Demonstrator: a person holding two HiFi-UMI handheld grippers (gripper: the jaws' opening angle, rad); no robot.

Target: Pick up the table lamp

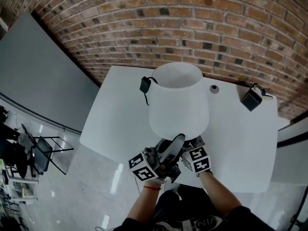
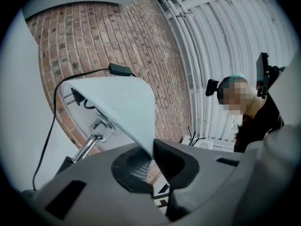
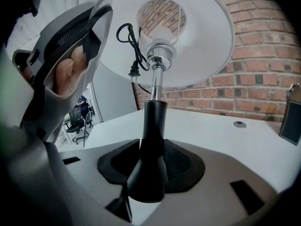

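Observation:
The table lamp stands on the white table (image 1: 115,124), its white shade (image 1: 178,100) hiding the stem from above. My left gripper (image 1: 174,146) reaches up from the near side and is shut on the shade's lower rim (image 2: 143,140), the thin edge pinched between its pads. My right gripper (image 3: 150,168) sits low, mostly hidden under the shade in the head view, near its marker cube (image 1: 199,159). Its jaws stand wide on either side of the lamp's black flared base (image 3: 149,154), and no squeeze shows. A chrome stem (image 3: 156,79) rises to the bulb holder.
The lamp's black cord and plug (image 1: 146,84) lie on the table behind the shade. A small dark box (image 1: 251,99) and a round disc (image 1: 214,88) sit at the back right. A brick wall (image 1: 192,23) runs behind; a chair (image 1: 41,150) stands left; a person (image 2: 256,121) stands nearby.

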